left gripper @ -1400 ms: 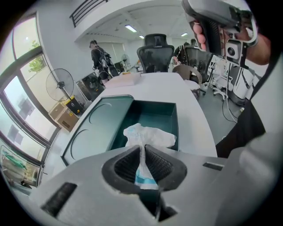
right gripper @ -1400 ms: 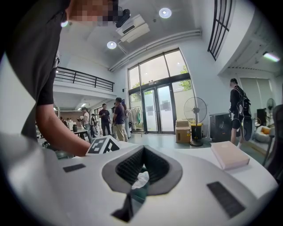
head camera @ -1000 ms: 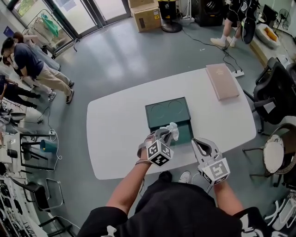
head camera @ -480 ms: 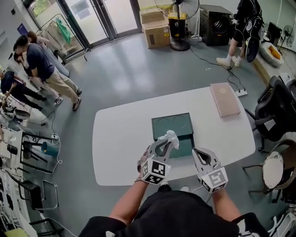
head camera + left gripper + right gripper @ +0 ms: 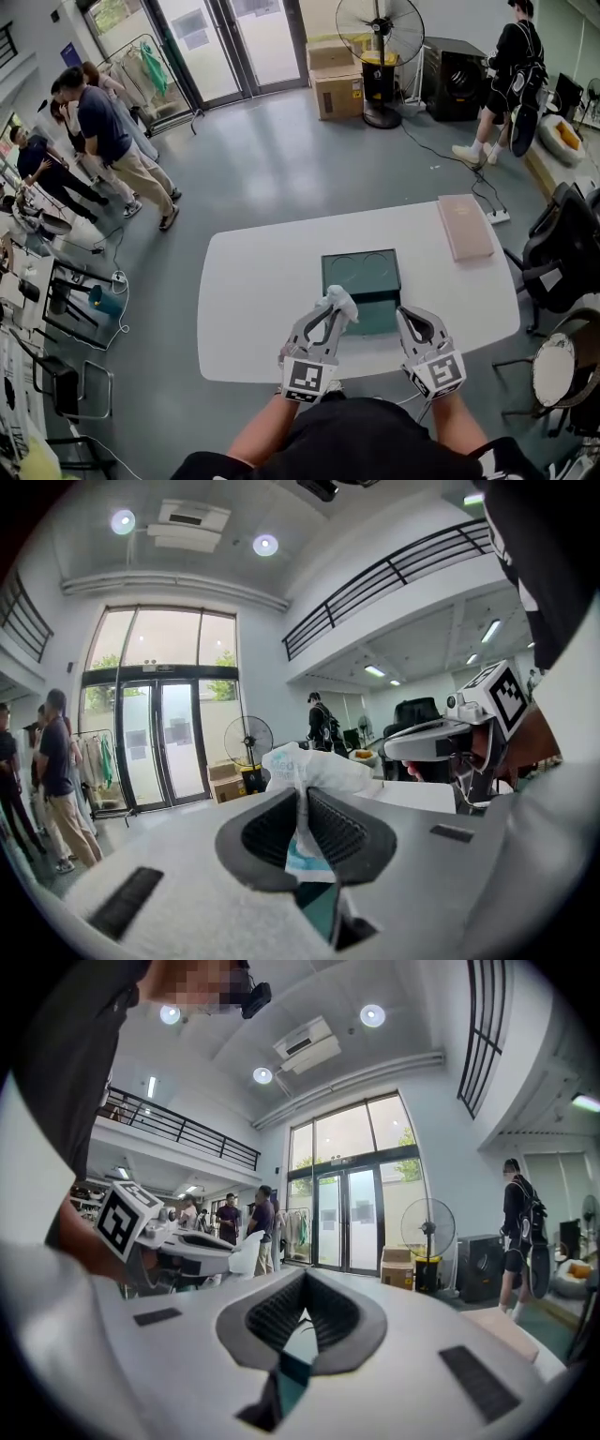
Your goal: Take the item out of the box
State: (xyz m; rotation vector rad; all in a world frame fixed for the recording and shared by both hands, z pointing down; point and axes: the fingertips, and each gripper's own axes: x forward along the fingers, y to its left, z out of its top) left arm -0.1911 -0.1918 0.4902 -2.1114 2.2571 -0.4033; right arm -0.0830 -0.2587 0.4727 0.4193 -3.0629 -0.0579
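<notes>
Head view: the left tool (image 5: 330, 315) is clamped on a crumpled white packet (image 5: 339, 301), which hangs over the near left corner of the open green box (image 5: 362, 279). The right tool (image 5: 413, 324) is just beside the box's near right corner, over the white surface (image 5: 255, 281).

Left gripper view: the ribbed pads (image 5: 339, 829) pinch the packet (image 5: 314, 769), its top bulging above them.

Right gripper view: the right tool's (image 5: 302, 1320) jaws are together with nothing between them. At the left, the other tool (image 5: 192, 1241) holds the packet (image 5: 246, 1251).
</notes>
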